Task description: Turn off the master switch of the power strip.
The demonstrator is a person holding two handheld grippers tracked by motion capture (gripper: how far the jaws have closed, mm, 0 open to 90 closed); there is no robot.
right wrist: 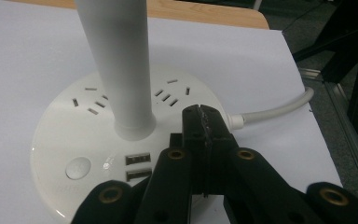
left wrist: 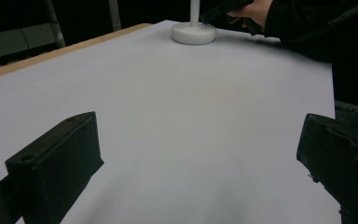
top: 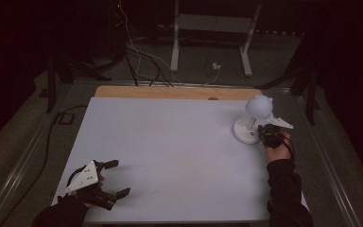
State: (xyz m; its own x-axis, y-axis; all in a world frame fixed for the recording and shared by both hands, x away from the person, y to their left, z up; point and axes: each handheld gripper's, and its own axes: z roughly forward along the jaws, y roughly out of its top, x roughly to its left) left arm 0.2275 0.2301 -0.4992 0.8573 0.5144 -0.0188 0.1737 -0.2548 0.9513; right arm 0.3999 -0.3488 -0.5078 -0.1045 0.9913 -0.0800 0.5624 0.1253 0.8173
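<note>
Resting beneath closed jaws, lamp base [right wrist: 70, 140]

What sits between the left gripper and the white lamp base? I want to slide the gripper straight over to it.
Nothing: in the high view, bare white table runs from the left gripper to the lamp base. The left gripper view agrees.

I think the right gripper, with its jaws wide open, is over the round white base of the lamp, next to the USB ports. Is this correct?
Not quite: the right gripper has its jaws shut, pressed together with nothing between them, as the right gripper view shows. The rest holds: it is over the round white base of the lamp, next to the USB ports.
</note>
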